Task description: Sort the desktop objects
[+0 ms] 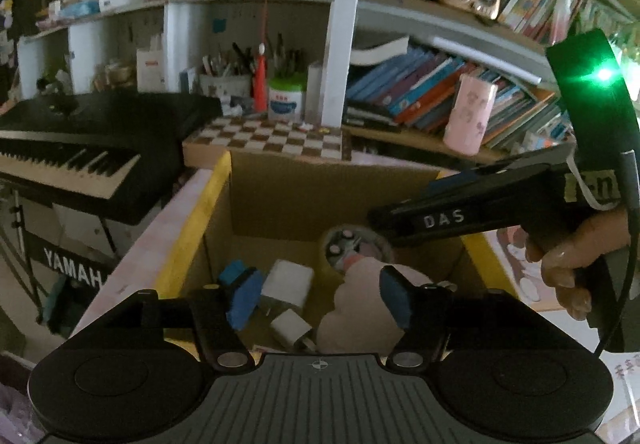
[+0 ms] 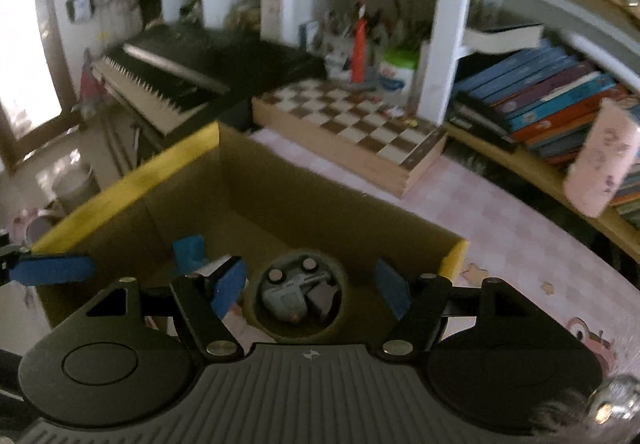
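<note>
Here both grippers hang over an open cardboard box (image 1: 280,196) with yellow-taped rims. The left gripper (image 1: 318,294) has its jaws apart, nothing pinched between the blue pads (image 1: 244,300); below it lie two white charger plugs (image 1: 288,284) and a pink, soft-looking item (image 1: 360,308) toward 5 o'clock. The right gripper (image 2: 308,290) is likewise spread and empty, above a tape roll (image 2: 298,294) lying flat in the box. A chessboard (image 2: 352,124) lies beyond at 12 o'clock.
</note>
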